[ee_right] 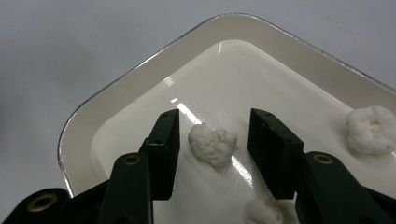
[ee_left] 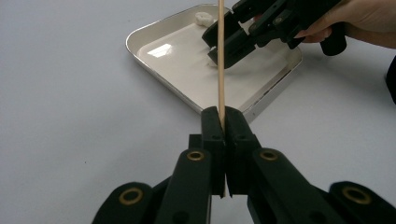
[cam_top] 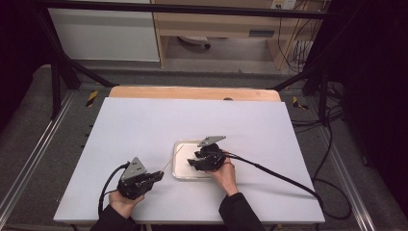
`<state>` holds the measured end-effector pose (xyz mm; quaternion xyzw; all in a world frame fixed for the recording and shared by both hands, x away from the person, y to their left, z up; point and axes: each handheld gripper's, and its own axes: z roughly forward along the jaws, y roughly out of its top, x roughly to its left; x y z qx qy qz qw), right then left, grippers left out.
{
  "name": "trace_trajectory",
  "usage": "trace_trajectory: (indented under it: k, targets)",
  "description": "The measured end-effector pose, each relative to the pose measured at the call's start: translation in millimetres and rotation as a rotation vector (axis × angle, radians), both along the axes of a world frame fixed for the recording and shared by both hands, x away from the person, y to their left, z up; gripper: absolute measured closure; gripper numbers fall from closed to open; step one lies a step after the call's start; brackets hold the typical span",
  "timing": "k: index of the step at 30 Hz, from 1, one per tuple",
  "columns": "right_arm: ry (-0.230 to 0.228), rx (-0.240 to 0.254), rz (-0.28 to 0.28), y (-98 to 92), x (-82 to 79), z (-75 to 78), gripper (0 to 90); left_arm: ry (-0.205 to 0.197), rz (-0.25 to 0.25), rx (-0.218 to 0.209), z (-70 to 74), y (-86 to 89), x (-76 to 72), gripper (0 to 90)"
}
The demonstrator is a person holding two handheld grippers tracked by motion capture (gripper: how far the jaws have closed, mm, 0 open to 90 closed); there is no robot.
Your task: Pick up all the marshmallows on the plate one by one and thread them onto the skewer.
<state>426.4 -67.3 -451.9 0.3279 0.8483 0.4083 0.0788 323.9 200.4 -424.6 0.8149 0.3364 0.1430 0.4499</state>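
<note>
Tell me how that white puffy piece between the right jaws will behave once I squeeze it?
Likely soft: the puffy piece looks lumpy and airy, so it may crush or crumble. Probably very light. It sits free between the right gripper pads on the glossy tray, so it might skid.

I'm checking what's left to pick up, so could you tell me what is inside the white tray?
The white tray holds three puffy white pieces: one between the right gripper and its open jaws, one farther off, one partly hidden behind a jaw.

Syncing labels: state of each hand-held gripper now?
Left hand-held gripper: shut on the wooden skewer.
Right hand-held gripper: open, white puffy piece between jaws, untouched.
</note>
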Motion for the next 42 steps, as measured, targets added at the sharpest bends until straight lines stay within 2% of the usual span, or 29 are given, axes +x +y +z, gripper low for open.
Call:
trace_trajectory:
  k: [2, 9, 13, 17, 24, 26, 34, 35, 42]
  targets:
    - [-0.013, -0.004, 0.008, 0.4, -0.7, -0.4, 60.9, 0.002, 0.001, -0.001, -0.3, -0.6, 0.0, 87.9]
    - [-0.034, -0.015, 0.018, 0.8, -3.6, -1.2, 69.2, 0.004, 0.002, -0.006, -0.6, -1.0, -0.2, 87.9]
    - [-0.021, -0.005, 0.008, -0.1, -3.0, 0.1, 71.4, 0.002, 0.005, -0.011, -0.5, -0.7, -0.6, 87.9]
    - [-0.028, 0.014, -0.001, -4.1, -4.5, 9.7, 72.2, -0.002, 0.005, -0.015, 0.1, -0.5, -1.2, 87.9]
    - [-0.028, 0.105, -0.004, -21.2, -12.2, 35.8, 72.7, -0.011, -0.001, -0.022, 1.0, -2.8, -3.4, 87.9]
    - [-0.031, 0.114, -0.003, -24.0, -12.8, 38.3, 72.7, -0.014, -0.005, -0.022, 1.0, -3.8, -4.0, 87.9]
    - [-0.034, 0.228, -0.014, -43.4, -17.1, 61.0, 73.1, -0.017, -0.009, -0.031, 0.8, -7.2, -5.3, 87.9]
    - [-0.034, 0.228, -0.014, -43.4, -17.1, 61.0, 73.1, -0.019, -0.009, -0.033, 0.8, -7.7, -5.4, 87.9]
    - [-0.022, 0.337, -0.01, -48.1, -19.2, 76.1, 73.6, -0.022, -0.012, -0.048, 0.4, -10.4, -6.1, 87.9]
